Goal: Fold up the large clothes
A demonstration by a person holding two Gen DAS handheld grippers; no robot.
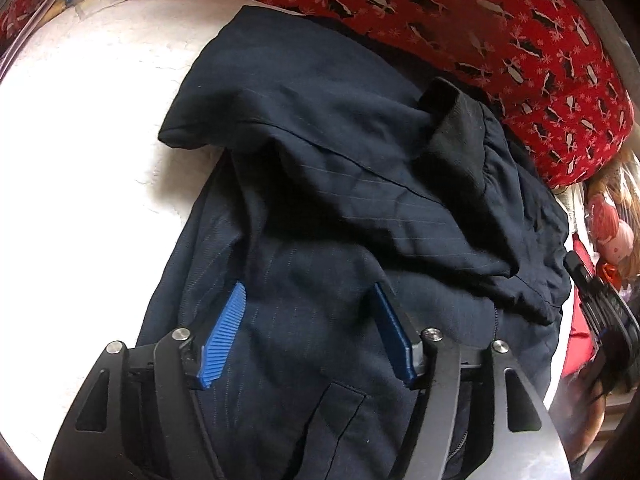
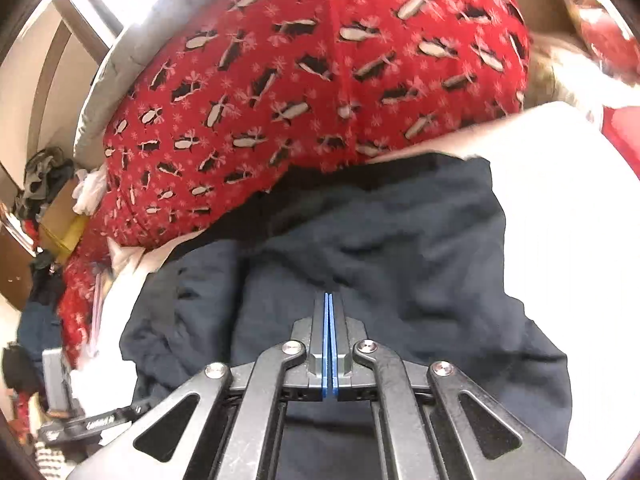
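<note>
Navy pinstriped trousers point(image 1: 320, 208) lie crumpled on a white surface point(image 1: 88, 128) beside a red penguin-print cloth point(image 2: 304, 64). Left hand-held gripper point(image 1: 310, 304) hovers spread wide above them, empty; right hand-held gripper point(image 2: 328, 300) is fully closed, gripping nothing visible.

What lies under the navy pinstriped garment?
The navy pinstriped garment lies on a white surface, bare at its left. At its far edge sits red penguin-print fabric. Anything beneath the garment's folds is covered.

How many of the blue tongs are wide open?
1. The left tongs are open above the dark navy garment, nothing pinched. The right tongs are shut, pads together, over the same garment; whether cloth is caught at their tips I cannot tell.
</note>
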